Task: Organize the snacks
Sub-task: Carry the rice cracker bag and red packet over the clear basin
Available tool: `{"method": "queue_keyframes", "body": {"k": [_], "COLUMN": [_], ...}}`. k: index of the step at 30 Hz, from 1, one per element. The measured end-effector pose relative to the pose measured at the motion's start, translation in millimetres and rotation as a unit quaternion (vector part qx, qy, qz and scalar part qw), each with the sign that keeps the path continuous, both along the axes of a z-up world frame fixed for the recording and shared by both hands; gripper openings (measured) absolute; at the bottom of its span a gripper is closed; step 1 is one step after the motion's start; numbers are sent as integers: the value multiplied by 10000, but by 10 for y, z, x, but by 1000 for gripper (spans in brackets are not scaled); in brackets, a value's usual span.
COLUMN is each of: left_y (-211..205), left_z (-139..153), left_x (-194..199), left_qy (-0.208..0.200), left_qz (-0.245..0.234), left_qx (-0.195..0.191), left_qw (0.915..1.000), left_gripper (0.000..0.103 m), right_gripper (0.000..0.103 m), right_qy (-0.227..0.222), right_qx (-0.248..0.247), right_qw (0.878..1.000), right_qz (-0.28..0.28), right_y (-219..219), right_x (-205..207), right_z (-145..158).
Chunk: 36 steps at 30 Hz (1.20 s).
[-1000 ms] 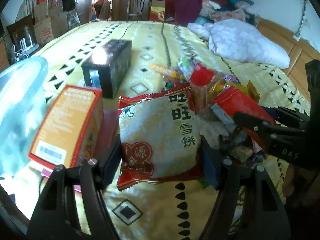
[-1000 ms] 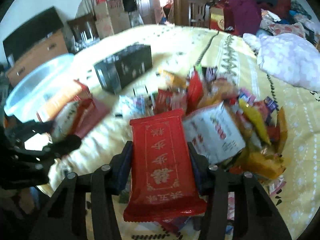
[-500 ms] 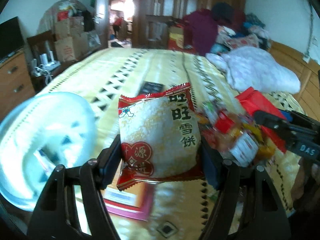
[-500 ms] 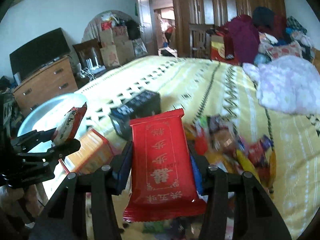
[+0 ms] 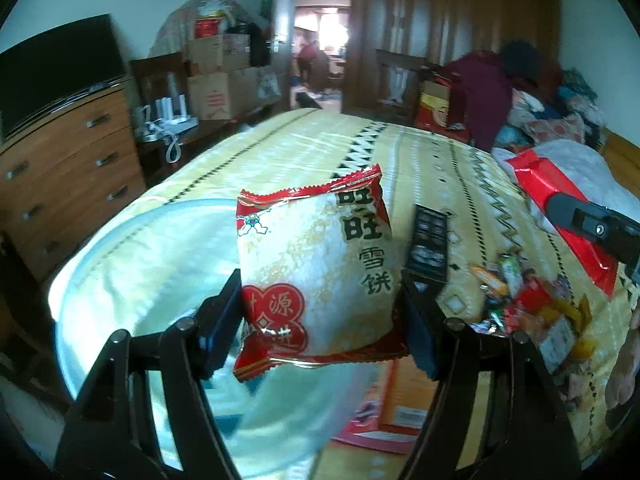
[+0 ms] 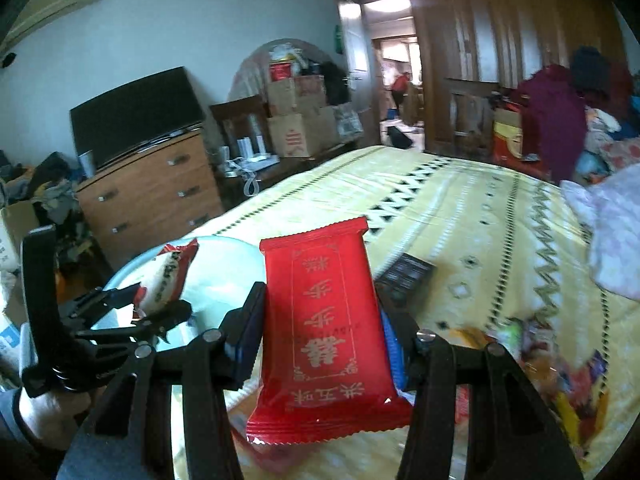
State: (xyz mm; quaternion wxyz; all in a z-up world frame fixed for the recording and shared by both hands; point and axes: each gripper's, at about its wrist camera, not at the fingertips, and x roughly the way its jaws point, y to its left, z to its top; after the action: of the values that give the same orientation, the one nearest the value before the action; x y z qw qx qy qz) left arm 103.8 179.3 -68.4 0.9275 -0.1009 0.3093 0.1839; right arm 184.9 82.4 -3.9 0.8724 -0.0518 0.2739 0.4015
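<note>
Yellow bedspread (image 5: 420, 160), clear tub (image 5: 160, 272) at 9 o'clock: left gripper (image 5: 320, 312) clamps rice-cracker bag (image 5: 316, 272), right gripper (image 6: 320, 344) clamps red pack (image 6: 324, 328); slick wrappers may slip short of tub.

White puffy snack bag with red crimped edges (image 5: 316, 276), left wrist view: large dark characters 旺旺 near top right, 雪饼 below them. Red heart patch at bag's lower left shows 源, other characters there unclear. Flat red foil snack packet with gold frame (image 6: 326, 328), right wrist view: gold Chinese print, upside down, too stylised to read. Brown cardboard box (image 6: 294, 136) by far wall: red mark, illegible.
</note>
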Motion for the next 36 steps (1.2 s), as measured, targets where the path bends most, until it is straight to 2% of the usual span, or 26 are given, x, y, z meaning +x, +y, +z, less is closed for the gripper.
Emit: {"method": "queue_keyframes", "body": {"k": [8, 17, 26, 36], "left_y": [469, 889, 1050, 1069], "left_z": [-131, -198, -328, -368], "left_x": [-150, -209, -230, -200], "left_qy": [17, -10, 132, 288], "left_qz": [409, 748, 800, 837], "left_qx": [-355, -618, -691, -657], "left_qw": [9985, 9953, 9943, 9939], "left_gripper": [73, 73, 73, 73], "right_gripper": [55, 55, 55, 55], "right_qy": [216, 427, 658, 758], "right_qx": [-50, -301, -432, -487], "right_qw": [9979, 9941, 9910, 9899], "right_qz": [604, 955, 1084, 1091], "right_y": [898, 1529, 1738, 1787], "right_x": [-120, -240, -246, -229], "right_z": [-12, -234, -472, -576]}}
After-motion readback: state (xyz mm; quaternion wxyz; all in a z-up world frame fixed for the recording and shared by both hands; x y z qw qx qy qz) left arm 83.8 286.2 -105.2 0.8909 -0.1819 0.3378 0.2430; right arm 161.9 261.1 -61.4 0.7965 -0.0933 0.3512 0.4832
